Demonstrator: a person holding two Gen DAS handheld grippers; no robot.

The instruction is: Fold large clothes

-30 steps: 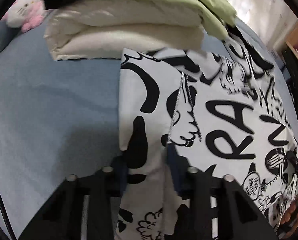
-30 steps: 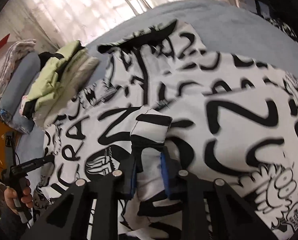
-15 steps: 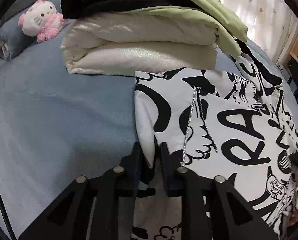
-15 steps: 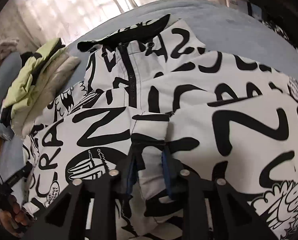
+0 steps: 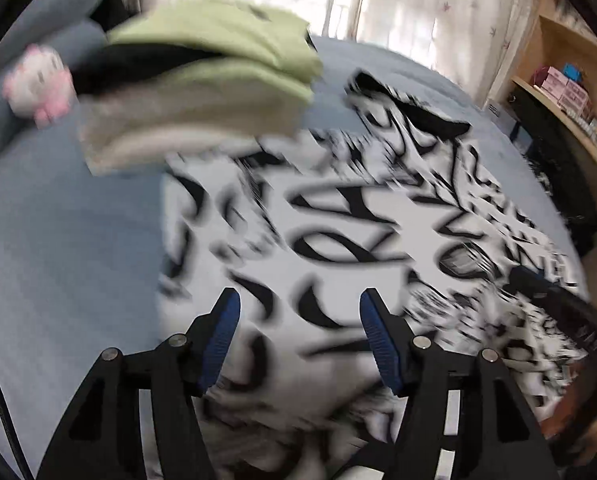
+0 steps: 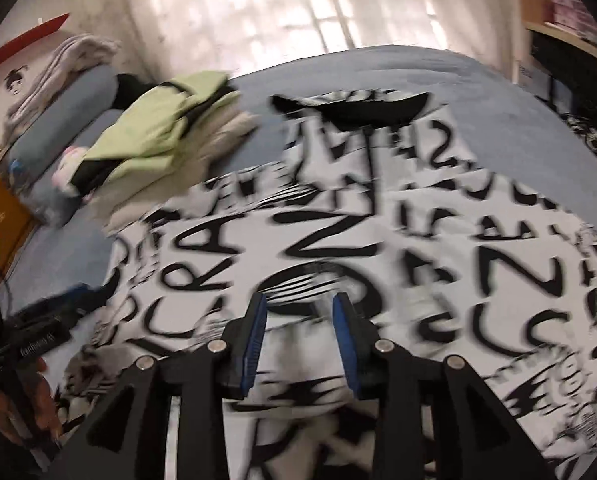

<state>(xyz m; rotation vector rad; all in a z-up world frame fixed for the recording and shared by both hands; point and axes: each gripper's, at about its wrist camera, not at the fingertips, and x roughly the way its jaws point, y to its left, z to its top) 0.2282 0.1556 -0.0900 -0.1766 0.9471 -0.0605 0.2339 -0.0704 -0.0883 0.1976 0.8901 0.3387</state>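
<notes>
**Operator:** Jacket (image 5: pixel 338 216) status: it is lying spread on the blue bed (image 5: pixel 58 240), black collar at the far end, just beside a stack of folded clothes (image 5: pixel 202 92); where are the tongs standing?

**Checker:** The left gripper (image 5: pixel 298 336) is standing apart, its jaws having just been opening, with fabric lying below the blue pads (image 5: pixel 222 340) but not pinched; the right gripper (image 6: pixel 300 336) is standing narrower, also having just been opening, and no pad appears to be pressing cloth, though blur is making this hard to confirm.

**Operator:** What is risking failure from here?

**Checker:** Both views are smearing, so the folded-over flaps are probably unsettled; a released flap may be springing back or sliding off line, spoiling the fold; a low pad could be snagging the fabric and dragging it; the near stack could be getting nudged.

**Operator:** Any readable writing?

**Checker:** The jacket is showing large black letters, "RA" and "N" being legible in the right view; other print is too blurred.
</notes>
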